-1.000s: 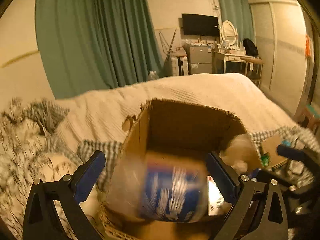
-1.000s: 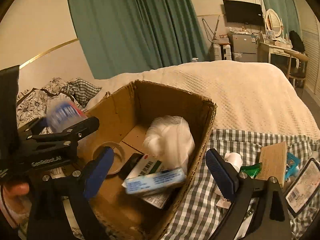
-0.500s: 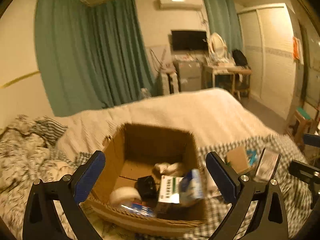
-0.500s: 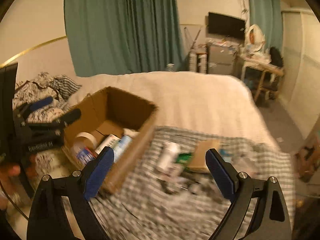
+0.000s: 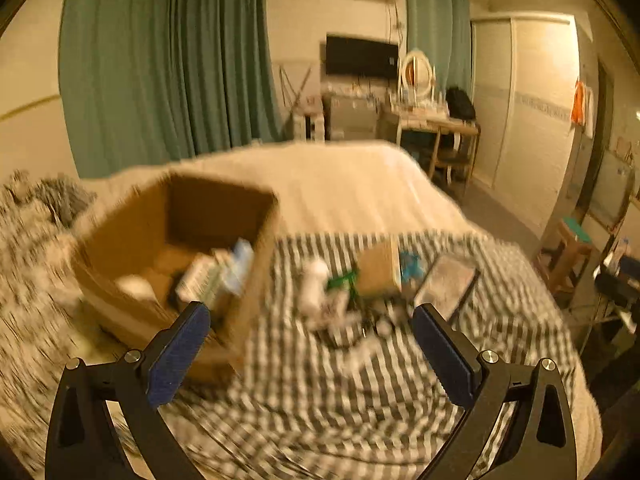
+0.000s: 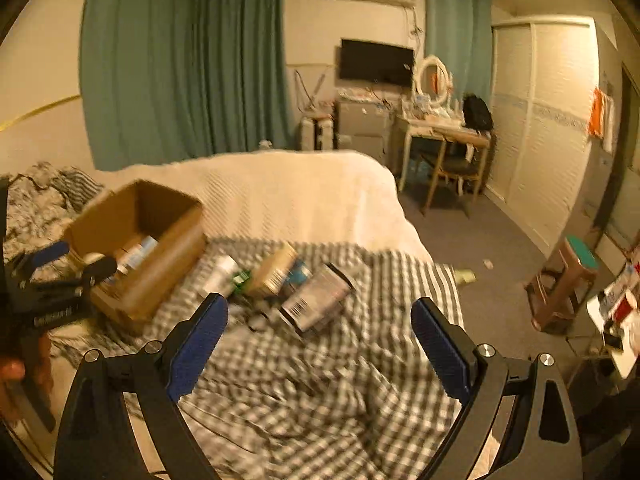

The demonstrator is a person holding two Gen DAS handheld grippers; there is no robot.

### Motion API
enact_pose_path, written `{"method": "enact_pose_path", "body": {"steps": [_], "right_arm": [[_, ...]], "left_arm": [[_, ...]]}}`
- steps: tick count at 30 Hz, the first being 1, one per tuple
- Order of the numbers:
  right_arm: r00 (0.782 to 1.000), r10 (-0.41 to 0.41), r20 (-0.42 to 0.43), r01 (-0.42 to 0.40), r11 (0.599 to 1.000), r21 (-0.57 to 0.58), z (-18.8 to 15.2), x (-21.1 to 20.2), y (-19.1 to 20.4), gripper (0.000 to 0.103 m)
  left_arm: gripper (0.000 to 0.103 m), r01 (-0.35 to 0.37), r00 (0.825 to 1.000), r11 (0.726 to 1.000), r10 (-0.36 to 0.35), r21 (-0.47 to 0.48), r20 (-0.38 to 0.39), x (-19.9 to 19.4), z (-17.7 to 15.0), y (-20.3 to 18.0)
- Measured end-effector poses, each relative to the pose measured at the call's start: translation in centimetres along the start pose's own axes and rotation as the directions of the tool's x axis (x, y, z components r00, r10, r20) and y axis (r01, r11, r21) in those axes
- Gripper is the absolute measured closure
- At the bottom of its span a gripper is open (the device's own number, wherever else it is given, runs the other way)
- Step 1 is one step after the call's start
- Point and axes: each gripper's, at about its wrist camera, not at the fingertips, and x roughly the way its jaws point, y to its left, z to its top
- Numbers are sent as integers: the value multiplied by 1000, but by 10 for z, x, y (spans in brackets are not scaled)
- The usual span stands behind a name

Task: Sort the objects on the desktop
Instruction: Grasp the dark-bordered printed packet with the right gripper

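An open cardboard box [image 5: 120, 304] [image 6: 160, 276] sits on the bed at the left and holds several small packs and a tape roll. Loose items lie on the checked cloth to its right: a white bottle [image 5: 314, 284] [image 6: 220, 272], a brown cardboard pack [image 5: 378, 268] [image 6: 276, 266] and a flat dark-framed pack [image 5: 446, 286] [image 6: 320, 298]. My left gripper [image 5: 310, 354] is open and empty, pulled back from the box; it also shows at the left of the right wrist view [image 6: 76, 260]. My right gripper [image 6: 320, 346] is open and empty, back from the items.
The checked cloth [image 6: 320, 392] covers the bed's near part, a cream blanket [image 6: 288, 196] the far part. A small stool [image 6: 568, 280] stands on the floor at right, a desk with chair [image 6: 448, 148] beyond. Both views are motion-blurred.
The blue-labelled container the left gripper held has dropped into the box. Both grippers have pulled back and swung right, so the box looks smaller and further left.
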Motion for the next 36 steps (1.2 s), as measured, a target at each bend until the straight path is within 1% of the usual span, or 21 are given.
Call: {"method": "enact_pose_path", "body": {"steps": [1,3,5,7,9,11,13,15,18,20,22,23,25,26,28,30,33,34,35,36], "right_arm": [[1000,-7,-3,7,999,34,-7,7,-10,9],[999,21,-37,-18,996,85,-20,22,-27,9],[998,21,-60,-15,995,95,-28,35,-38,9],[997,17,-80,-12,998,61,-37,49,-42,9],[997,5,-79,-5,1000,3,-45,59,-41,9],[997,-6,-83,-1,997,-82,-58,71,-35,9],[994,-5,-110,-10,992,-129,-72,89,-32,9],[990,21,-139,-38,992,-123,-84,107,-31,9],[987,60,-148,-75,992,-99,-91,126,-28,10],[991,74,-110,-81,994,-66,-90,132,-26,10],[991,100,-84,-100,995,2,-86,141,-28,10],[991,110,-80,-108,994,34,-84,148,-29,10],[992,98,-73,-91,991,98,-75,161,-32,10],[994,89,-61,-82,990,114,-71,167,-32,10],[994,95,-55,-86,985,146,-63,183,-31,10],[992,101,-76,-87,981,176,-57,200,-30,10],[990,109,-93,-90,978,190,-53,225,-24,10],[989,110,-97,-89,976,198,-54,234,-22,14],[987,123,-100,-100,973,208,-56,241,-21,36],[985,130,-113,-104,972,212,-58,249,-19,56]], "left_arm": [[0,-6,1000,1000,6,-1,-20,11,-10,-7],[0,-18,998,1000,19,3,-56,32,-26,-17],[0,-27,996,1000,27,5,-85,51,-39,-23],[0,-41,991,999,41,4,-124,71,-50,-31],[0,-59,987,998,58,1,-151,88,-58,-35],[0,-60,987,998,58,-4,-150,99,-62,-37],[0,-57,988,998,57,4,-143,110,-63,-40],[0,-57,991,998,58,14,-123,118,-61,-40],[0,-60,995,997,63,42,-72,129,-53,-37],[0,-62,998,995,65,78,-27,136,-45,-34],[0,-79,997,990,76,118,27,140,-39,-32],[0,-71,997,987,66,141,41,143,-37,-31],[0,-43,997,980,31,192,67,151,-35,-31],[0,-40,997,976,24,216,74,154,-34,-32],[0,-28,997,967,9,253,75,162,-32,-33],[0,-9,997,965,-12,262,76,169,-30,-34],[0,17,998,964,-32,265,52,184,-24,-38],[0,13,999,966,-25,259,43,192,-23,-38],[0,14,999,970,-23,244,36,200,-23,-37],[0,27,999,973,-33,231,25,206,-23,-35]]}}
